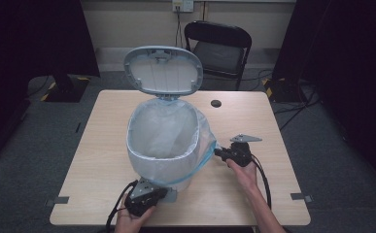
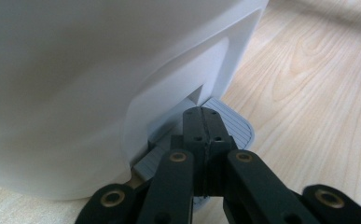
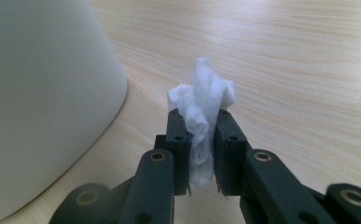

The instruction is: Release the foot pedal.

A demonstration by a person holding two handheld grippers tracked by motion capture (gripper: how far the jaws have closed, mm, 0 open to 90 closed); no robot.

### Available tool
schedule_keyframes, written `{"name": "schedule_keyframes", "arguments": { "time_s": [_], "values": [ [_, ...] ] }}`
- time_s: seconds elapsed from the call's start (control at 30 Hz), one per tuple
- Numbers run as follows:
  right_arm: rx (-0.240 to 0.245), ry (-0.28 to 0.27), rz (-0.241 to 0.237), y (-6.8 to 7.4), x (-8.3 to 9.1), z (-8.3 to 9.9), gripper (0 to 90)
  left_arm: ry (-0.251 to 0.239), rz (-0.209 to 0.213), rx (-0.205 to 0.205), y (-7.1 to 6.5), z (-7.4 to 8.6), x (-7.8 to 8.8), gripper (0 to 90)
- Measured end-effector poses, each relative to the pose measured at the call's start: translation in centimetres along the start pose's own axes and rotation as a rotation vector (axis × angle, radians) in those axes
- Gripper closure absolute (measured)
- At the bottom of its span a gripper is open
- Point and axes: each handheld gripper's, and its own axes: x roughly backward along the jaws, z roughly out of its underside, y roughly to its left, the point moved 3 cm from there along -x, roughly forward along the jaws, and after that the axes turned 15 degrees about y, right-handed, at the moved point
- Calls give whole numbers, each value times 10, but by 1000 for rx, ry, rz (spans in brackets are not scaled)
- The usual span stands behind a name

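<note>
Bin [image 1: 163, 145]: mid-bench [image 1: 103, 160], lid [image 1: 163, 70] up, bag-lined.
Left hand-held gripper [image 2: 202, 114]: jaws together, pressing the pedal [image 2: 232, 123] near the front edge.
Right hand-held gripper [image 3: 201, 119]: clamping a white tissue [image 3: 201, 100] just beside the bin.

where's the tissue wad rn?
Pinched in the right claw: the crumpled tissue sits just above the table, right of the pedal bin.

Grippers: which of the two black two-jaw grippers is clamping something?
The right gripper, beside the white pedal bin, pinches a crumpled white tissue. The left gripper has shut jaws with nothing between, pressing the bin's grey pedal.
</note>
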Motion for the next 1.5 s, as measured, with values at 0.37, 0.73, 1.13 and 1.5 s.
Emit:
{"name": "schedule_keyframes", "arguments": {
  "time_s": [0.37,0.73,1.13,1.5],
  "values": [
    [13,-56,7,7,29,-10,794,0,2,-2,0,0,0,900],
    [11,-129,10,9,59,-20,797,0,2,-2,0,0,0,900],
    [17,-217,-8,22,94,-37,797,0,1,-2,0,0,0,900],
    [36,-275,-4,27,119,-62,797,0,1,-2,0,0,0,900]
  ]
}}
